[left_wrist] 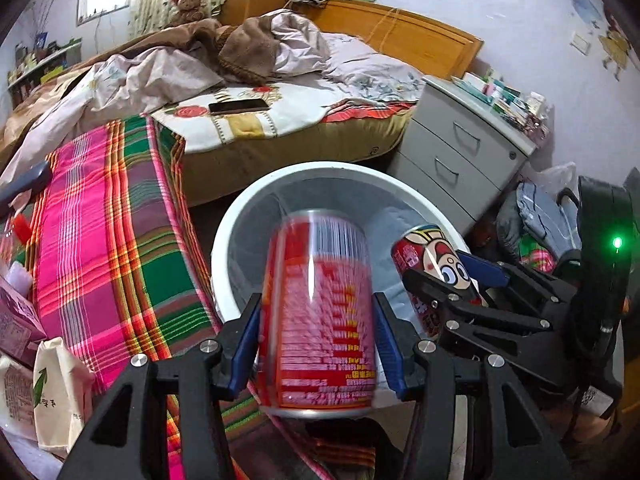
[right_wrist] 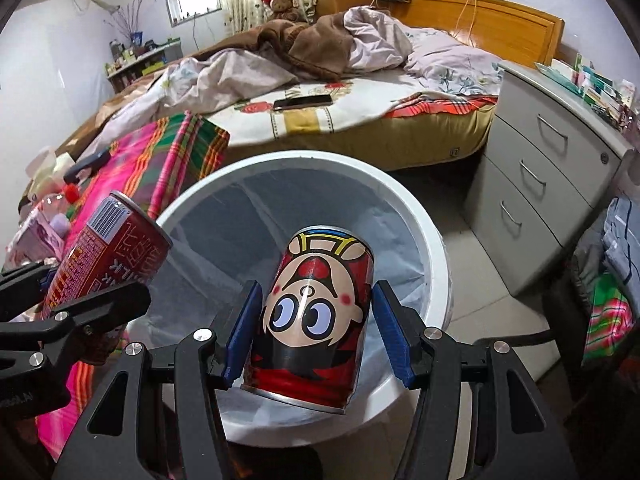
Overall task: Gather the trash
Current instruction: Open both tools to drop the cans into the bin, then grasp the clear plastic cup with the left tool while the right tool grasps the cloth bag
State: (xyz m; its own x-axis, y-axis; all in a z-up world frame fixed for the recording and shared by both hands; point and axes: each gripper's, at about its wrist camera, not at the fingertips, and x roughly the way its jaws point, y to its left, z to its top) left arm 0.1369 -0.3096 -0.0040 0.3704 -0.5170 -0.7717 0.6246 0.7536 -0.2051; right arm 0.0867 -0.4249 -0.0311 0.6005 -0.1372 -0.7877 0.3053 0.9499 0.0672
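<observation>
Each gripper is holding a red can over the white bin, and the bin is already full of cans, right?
Not quite. Both views look down into the white bin and show only its grey liner, no cans inside. The rest holds: the left gripper has a red can between its fingers, and the right gripper has the cartoon-face can, both over the bin.

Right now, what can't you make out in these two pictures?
Left wrist view: print on the red text-covered metal can, motion-blurred.
Both views: floor of the white round lined bin, hidden by cans.
Right wrist view: whether the right hand-held gripper grips the cartoon-face can; contact unclear.
</observation>
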